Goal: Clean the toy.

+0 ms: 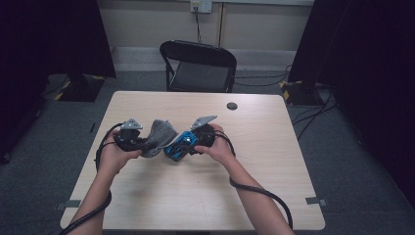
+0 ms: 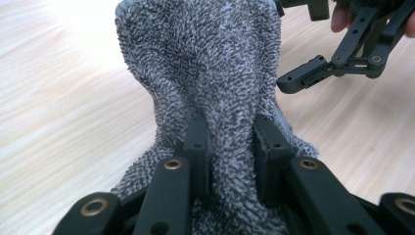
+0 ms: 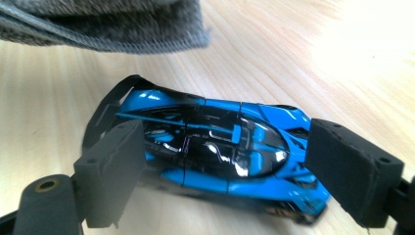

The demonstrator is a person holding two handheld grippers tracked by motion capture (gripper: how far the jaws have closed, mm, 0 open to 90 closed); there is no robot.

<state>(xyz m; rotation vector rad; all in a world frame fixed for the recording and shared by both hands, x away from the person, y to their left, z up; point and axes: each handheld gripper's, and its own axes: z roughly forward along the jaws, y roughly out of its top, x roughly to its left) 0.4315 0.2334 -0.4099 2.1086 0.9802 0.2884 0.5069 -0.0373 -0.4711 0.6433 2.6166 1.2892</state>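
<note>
Above the table (image 1: 161, 196), left gripper (image 2: 230, 142) pinching grey cloth (image 2: 205, 63), right gripper (image 3: 225, 166) jaws wide around blue toy car (image 3: 215, 152)

Black folding chair (image 1: 198, 66), grey carpet (image 1: 352, 166), wooden table (image 1: 195, 191)

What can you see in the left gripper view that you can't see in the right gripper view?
The left gripper view looks along the left tongs, pinched shut on a bunched grey fuzzy cloth, with the other tongs off to the upper right. The right gripper view looks along the right tongs, whose pads sit at either end of a blue and black toy car; whether they press on it I cannot tell. Both take in the pale wooden table and some of the grey cloth.
</note>
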